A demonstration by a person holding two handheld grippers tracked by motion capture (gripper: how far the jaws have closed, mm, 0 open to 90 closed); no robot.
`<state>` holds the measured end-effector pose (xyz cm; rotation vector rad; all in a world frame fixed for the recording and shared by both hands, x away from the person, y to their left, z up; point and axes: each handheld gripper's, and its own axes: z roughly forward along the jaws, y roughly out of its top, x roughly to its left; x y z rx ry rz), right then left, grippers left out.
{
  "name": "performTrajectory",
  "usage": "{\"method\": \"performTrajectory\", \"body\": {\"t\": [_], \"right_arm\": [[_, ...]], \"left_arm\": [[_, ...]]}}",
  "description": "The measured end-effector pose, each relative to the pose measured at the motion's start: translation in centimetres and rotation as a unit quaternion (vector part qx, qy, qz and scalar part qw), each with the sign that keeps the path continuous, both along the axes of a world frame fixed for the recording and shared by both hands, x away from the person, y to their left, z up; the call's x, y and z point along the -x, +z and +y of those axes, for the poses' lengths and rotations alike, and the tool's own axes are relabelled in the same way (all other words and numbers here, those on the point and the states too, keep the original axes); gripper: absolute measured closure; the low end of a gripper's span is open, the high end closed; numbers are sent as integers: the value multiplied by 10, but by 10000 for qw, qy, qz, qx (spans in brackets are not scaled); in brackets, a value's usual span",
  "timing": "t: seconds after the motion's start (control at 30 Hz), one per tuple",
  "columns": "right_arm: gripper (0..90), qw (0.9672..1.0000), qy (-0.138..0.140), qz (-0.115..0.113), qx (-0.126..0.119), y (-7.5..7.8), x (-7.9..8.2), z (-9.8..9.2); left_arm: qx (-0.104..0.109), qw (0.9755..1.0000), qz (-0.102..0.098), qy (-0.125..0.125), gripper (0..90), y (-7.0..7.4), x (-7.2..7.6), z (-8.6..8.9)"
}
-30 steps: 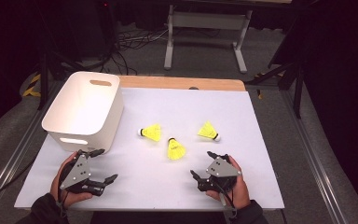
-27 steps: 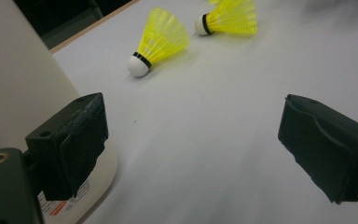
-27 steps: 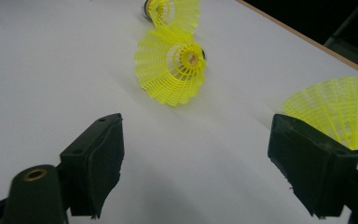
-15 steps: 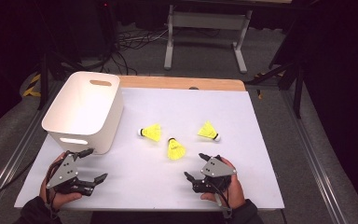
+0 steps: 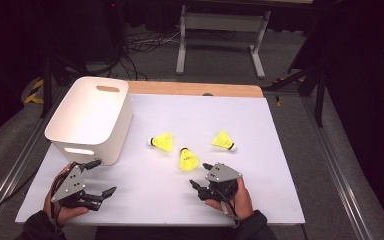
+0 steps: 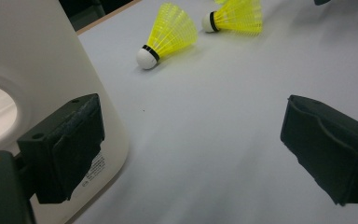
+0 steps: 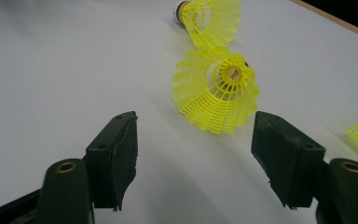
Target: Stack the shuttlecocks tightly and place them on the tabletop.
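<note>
Middle shuttlecock (image 5: 188, 160) stands cork-up near the bench's front edge, just ahead of the right tongs (image 5: 198, 176), whose jaws have been narrowing with nothing between them; straddle the skirt squarely, then squeeze gently. Left tongs (image 5: 100, 177) gape empty.

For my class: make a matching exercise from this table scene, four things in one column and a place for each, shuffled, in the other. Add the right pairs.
Things
1. white bin
2. middle shuttlecock
3. left tool
4. right shuttlecock

Places
a. just ahead of the right tool
b. farthest to the right on the white sheet
c. at the table's left, behind the left tool
d. near edge, by the bin's front corner

Pairs: 1-c, 2-a, 3-d, 4-b
</note>
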<state>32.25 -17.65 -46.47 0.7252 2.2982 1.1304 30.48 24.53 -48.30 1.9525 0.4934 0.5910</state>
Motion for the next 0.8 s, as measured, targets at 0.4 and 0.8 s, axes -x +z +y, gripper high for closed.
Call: {"method": "performTrajectory", "body": {"t": [0.4,0.8], "right_arm": [[342,9999,7,151,74,-4,-15,32],[349,9987,-335,329,176,-9,-34,57]], "left_arm": [[18,10000,-17,-20,60,1,0,1],[-14,10000,-4,-35,61,1,1,0]]}}
